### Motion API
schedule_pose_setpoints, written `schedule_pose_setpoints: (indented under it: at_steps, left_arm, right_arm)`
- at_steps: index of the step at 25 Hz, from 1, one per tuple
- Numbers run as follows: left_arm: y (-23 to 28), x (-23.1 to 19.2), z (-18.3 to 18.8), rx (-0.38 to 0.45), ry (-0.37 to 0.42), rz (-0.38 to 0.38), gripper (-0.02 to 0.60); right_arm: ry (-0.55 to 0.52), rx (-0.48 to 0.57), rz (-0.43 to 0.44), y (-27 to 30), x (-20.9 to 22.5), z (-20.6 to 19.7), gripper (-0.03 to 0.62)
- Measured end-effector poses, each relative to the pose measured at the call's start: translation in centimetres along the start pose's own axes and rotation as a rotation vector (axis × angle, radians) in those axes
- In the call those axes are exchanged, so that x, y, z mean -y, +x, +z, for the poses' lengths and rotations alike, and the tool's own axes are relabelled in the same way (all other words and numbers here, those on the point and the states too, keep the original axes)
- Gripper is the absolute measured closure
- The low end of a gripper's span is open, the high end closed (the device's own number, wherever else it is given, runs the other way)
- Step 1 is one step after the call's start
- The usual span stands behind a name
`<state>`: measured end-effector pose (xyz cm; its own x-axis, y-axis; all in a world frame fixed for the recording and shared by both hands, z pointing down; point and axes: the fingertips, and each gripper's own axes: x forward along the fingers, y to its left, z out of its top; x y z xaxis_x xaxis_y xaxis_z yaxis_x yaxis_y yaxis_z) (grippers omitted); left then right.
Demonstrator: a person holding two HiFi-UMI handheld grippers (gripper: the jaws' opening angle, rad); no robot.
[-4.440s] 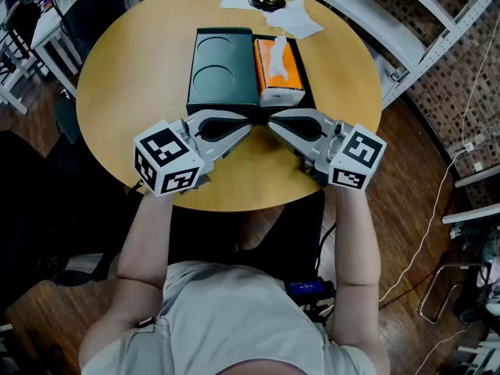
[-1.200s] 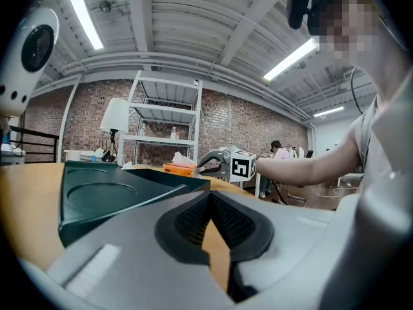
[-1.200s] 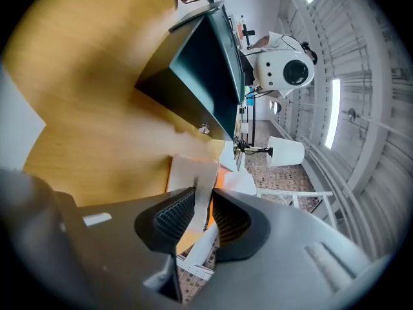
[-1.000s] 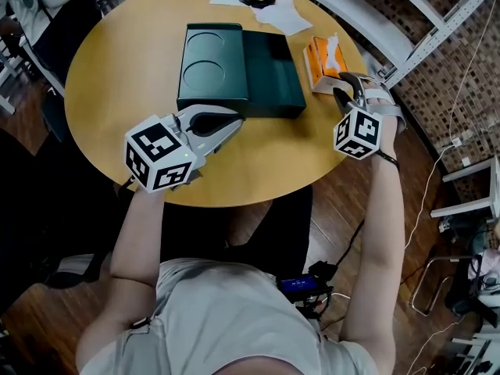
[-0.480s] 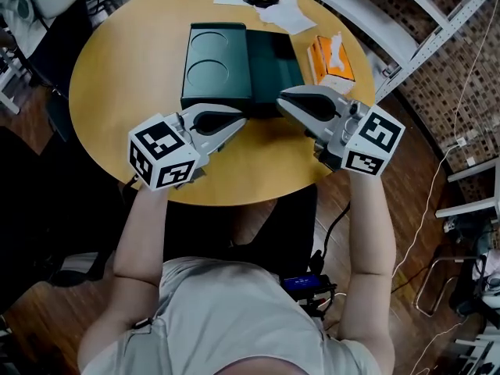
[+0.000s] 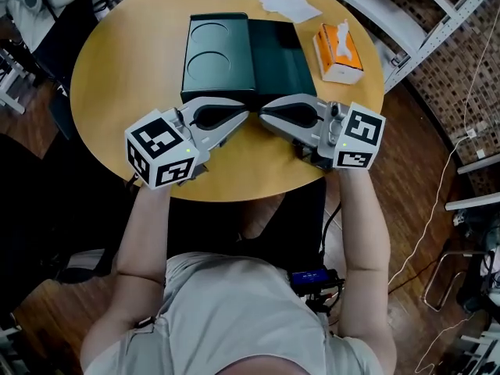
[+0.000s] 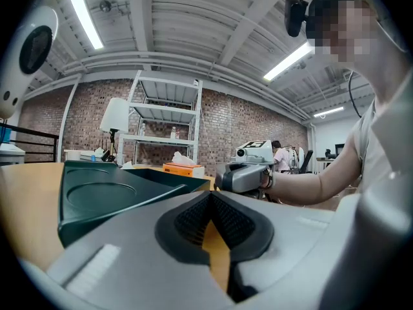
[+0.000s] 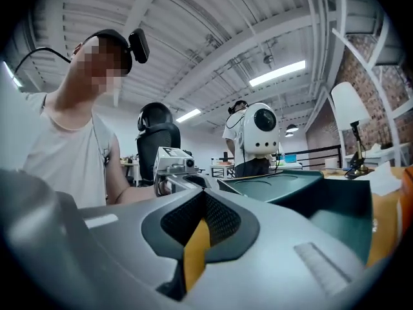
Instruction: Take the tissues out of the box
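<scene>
The left tool [image 6: 245,118] and right tool [image 6: 264,117] are both being held pinched together, empty. The tissue box [image 6: 338,53] is being left on the worktop [image 6: 117,76], ahead-right of the right tool, just beside the green tray [image 6: 275,69].

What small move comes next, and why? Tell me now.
Probably just rest the claws: the tissues already stand on the table, right of the green box, whose compartment is bare. The left claw and right claw are shut and empty, tips close together before it.
</scene>
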<state>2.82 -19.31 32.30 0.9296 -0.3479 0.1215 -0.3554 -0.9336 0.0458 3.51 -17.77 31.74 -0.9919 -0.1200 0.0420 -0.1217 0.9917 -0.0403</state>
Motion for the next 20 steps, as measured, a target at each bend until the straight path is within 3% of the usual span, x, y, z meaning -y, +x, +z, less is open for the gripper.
schedule_pose_setpoints:
  at_steps: [6,17,20]
  left_arm:
    - [0.0,-0.1,-0.4,0.004,0.001,0.002,0.581]
    - [0.2,-0.2,-0.6,0.005,0.0,0.004,0.581]
    - [0.4,0.2,-0.7,0.002,0.005,-0.039,0.581]
  right_arm:
    - [0.024,-0.082,-0.023,0.9,0.6,-1.8,0.592]
    - [0.026,-0.084,-0.025,0.9,0.7,-2.1,0.592]
    - [0.029,-0.083,-0.047,0.8,1.3,-2.1,0.592]
